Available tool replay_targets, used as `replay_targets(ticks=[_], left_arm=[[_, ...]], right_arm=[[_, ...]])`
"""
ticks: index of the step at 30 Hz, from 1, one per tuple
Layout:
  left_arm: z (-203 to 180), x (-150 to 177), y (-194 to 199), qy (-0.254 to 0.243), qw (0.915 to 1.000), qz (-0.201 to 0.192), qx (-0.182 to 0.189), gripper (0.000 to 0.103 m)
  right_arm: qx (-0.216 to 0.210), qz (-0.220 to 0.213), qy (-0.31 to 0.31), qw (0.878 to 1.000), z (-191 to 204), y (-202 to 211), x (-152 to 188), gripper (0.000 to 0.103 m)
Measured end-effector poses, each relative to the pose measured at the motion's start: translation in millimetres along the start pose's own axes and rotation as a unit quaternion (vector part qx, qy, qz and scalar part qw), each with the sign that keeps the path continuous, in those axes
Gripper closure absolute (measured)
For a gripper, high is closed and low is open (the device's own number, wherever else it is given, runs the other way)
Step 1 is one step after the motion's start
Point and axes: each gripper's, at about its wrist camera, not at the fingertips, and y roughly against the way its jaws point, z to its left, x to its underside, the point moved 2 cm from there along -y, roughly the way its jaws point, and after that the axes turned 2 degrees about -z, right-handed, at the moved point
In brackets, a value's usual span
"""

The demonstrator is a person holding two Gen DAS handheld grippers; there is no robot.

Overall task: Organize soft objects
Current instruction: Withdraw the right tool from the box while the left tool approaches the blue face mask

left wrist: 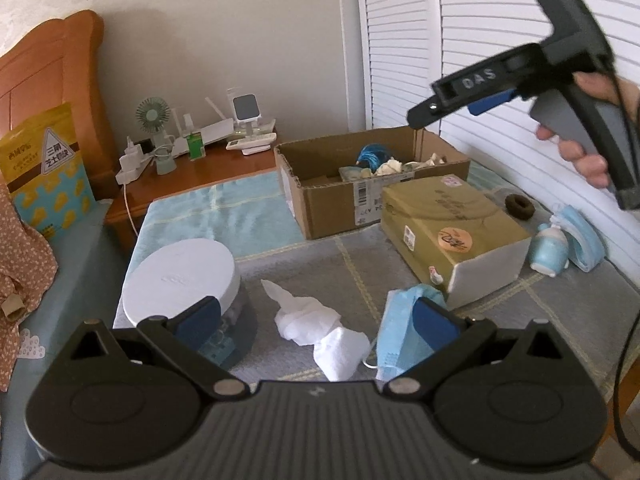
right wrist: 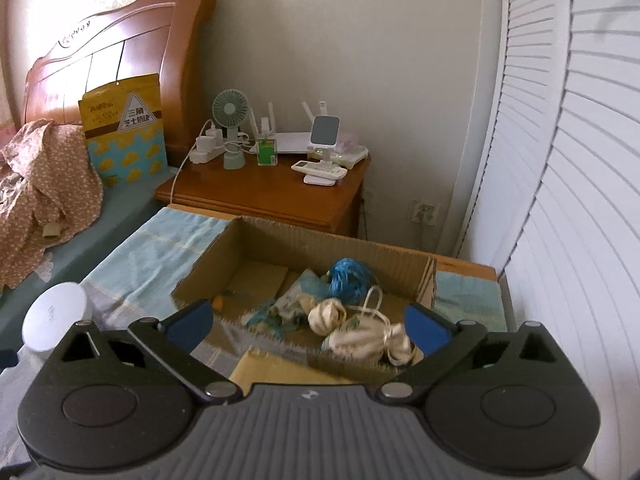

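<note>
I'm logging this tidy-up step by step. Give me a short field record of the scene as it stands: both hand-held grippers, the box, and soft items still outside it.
left hand-held gripper: open, empty, over the bed cover
right hand-held gripper: open, empty, above the cardboard box
in box: blue cord bundle, cream drawstring pouch
still outside: white cloth, blue face mask
beside box: closed olive carton

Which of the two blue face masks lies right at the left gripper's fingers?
The crumpled blue mask beside the white cloth, partly behind the left gripper's finger. The other blue mask lies far off by the louvred doors, next to the small bottle.
</note>
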Motion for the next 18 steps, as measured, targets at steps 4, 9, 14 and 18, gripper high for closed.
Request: replay_targets(ticks=[4,9,14,18], left_arm=[[-2,0,3,0.002,1.0000,0.001,0.002,0.001],[-4,2,5,0.000,1.0000,0.002,0.005,0.001],[-8,5,3,-0.003,0.9999,0.009,0.011,0.001],[-12,10,-3,-0.007,0.9996,0.022,0.016,0.001]], right_arm=[[0.005,-0.011,-0.013,1.000,2,24,16,0.000],[0.027,-0.022,-0.035,0.999,-2,52,47,0.000],[0.050,-0.006,-0.059,0.997,-8,64,84,0.000],[0.057,0.010,-0.078,0.995,-12,63,108,0.000]])
